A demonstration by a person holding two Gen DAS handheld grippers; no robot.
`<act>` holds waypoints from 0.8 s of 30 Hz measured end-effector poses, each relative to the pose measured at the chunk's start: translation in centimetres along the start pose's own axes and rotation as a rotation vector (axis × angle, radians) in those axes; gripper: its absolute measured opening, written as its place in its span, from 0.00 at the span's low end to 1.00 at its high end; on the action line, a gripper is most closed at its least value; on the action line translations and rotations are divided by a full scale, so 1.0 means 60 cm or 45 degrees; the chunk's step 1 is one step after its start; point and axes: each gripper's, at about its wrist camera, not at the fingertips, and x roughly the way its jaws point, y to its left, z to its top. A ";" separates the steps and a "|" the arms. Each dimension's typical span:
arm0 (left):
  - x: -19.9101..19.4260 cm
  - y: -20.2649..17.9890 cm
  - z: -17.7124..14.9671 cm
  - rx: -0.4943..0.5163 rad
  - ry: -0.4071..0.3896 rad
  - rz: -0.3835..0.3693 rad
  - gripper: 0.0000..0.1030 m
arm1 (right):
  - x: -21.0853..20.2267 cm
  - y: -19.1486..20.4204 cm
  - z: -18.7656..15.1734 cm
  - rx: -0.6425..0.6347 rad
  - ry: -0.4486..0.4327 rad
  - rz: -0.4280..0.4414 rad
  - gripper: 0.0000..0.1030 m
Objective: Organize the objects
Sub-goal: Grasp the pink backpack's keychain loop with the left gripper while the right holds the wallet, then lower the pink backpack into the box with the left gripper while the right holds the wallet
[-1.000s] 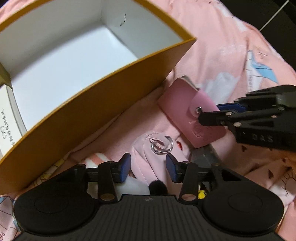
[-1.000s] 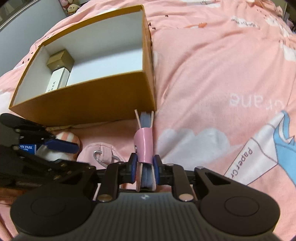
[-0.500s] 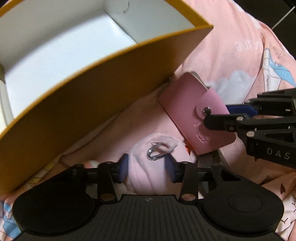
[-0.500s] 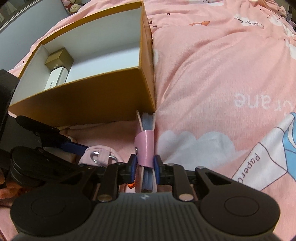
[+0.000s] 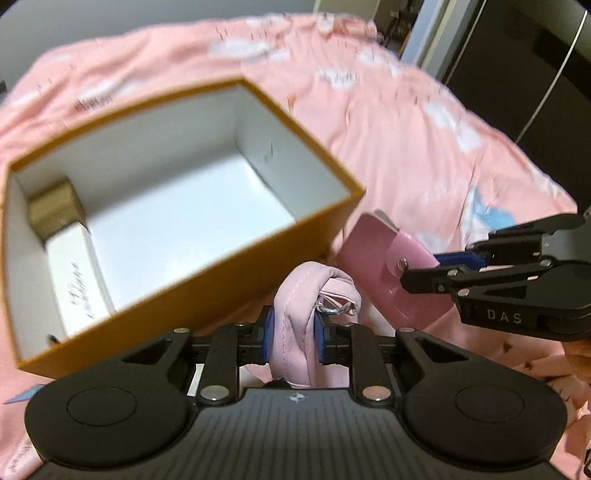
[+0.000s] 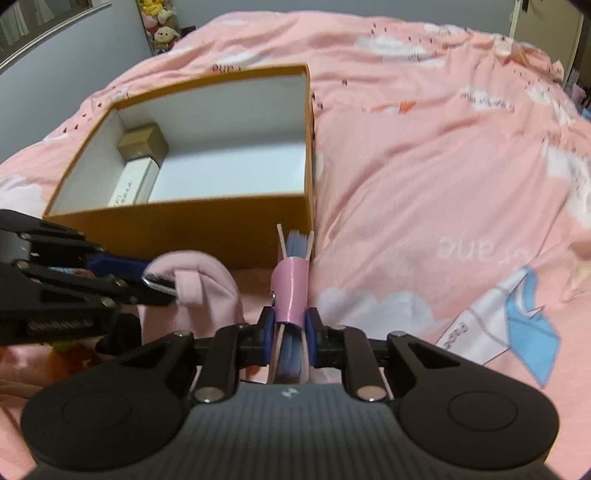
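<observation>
Left wrist view: left tongs (image 5: 293, 341) have just closed onto the pale pink pouch (image 5: 299, 314), right tongs (image 6: 290, 338) clamp the pink card holder (image 6: 291, 291) — both just outside the orange box's (image 5: 207, 291) near wall, its white floor mostly bare.

Blurred lettering on white carton (image 5: 79, 280) in box (image 5: 207, 295)

Mustard-orange box (image 5: 207, 291) with white inside – pink pouch (image 5: 295, 328), pink card holder (image 5: 373, 258) – cloud-printed pink bedspread (image 6: 424, 155).

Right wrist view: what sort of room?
Probably a bedroom: the orange box sits on a pink printed duvet, with plush toys stacked by the far wall.
</observation>
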 end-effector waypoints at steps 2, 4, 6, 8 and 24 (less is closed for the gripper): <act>-0.022 0.007 0.002 -0.036 -0.046 -0.034 0.23 | -0.016 0.005 0.006 -0.012 -0.030 -0.006 0.18; -0.044 0.007 0.010 -0.065 -0.094 -0.061 0.23 | -0.032 0.009 0.011 -0.023 -0.059 -0.007 0.18; -0.060 0.007 0.022 -0.063 -0.150 -0.045 0.23 | -0.047 0.015 0.019 -0.043 -0.095 -0.006 0.17; -0.080 0.011 0.029 -0.063 -0.209 -0.021 0.23 | -0.060 0.024 0.030 -0.062 -0.130 -0.004 0.17; -0.139 0.067 0.091 0.081 -0.485 0.347 0.23 | -0.108 0.089 0.144 -0.143 -0.386 0.134 0.17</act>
